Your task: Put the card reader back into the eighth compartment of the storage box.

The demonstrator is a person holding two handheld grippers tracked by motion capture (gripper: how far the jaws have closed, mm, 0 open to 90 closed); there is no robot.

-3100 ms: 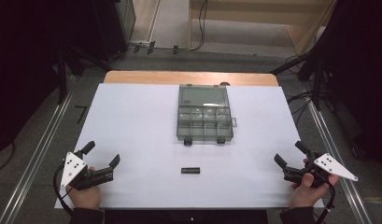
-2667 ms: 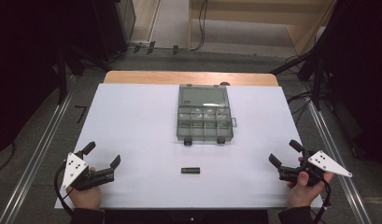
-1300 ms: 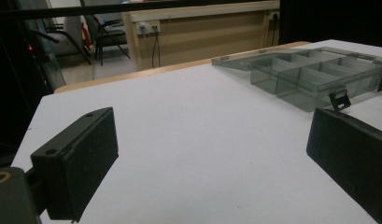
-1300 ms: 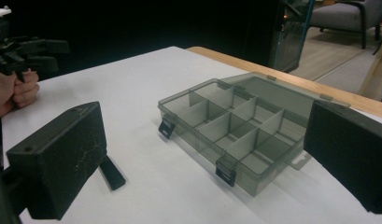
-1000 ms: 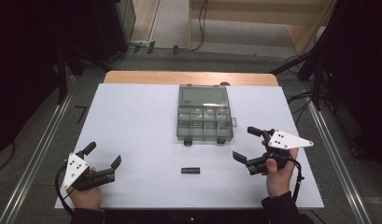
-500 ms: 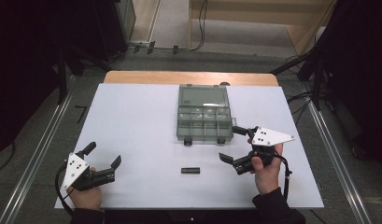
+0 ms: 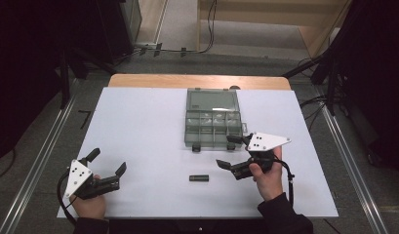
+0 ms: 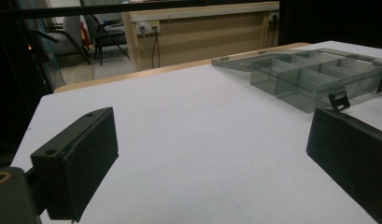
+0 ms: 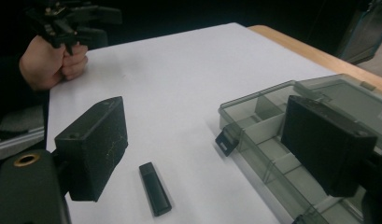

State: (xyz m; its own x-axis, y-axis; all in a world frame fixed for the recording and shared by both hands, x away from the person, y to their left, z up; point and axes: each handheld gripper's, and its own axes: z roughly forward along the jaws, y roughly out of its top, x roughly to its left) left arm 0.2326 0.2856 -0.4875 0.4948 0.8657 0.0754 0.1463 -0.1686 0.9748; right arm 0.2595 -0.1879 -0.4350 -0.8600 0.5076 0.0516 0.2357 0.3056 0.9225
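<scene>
A: Two grippers are working; where is the small black rectangular stick [image 7: 198,178] lying?

B: Near the white tabletop's [image 7: 138,126] front edge. The right gripper [image 7: 225,152] is hovering just right of it, jaws apart, narrowing, grasping nothing; the left gripper [image 7: 107,163] is released.

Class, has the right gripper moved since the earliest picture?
Yes. The right gripper has moved left from the table's right edge, now beside the open box.

Small black stick [image 7: 199,178] on the white desk [image 7: 138,131]: no text can be read.
Clear grey plastic compartment box [image 7: 212,117]: no label or brand can be read.
Grey three-cornered plate [image 7: 266,141] on the right gripper: holes, no writing.
</scene>
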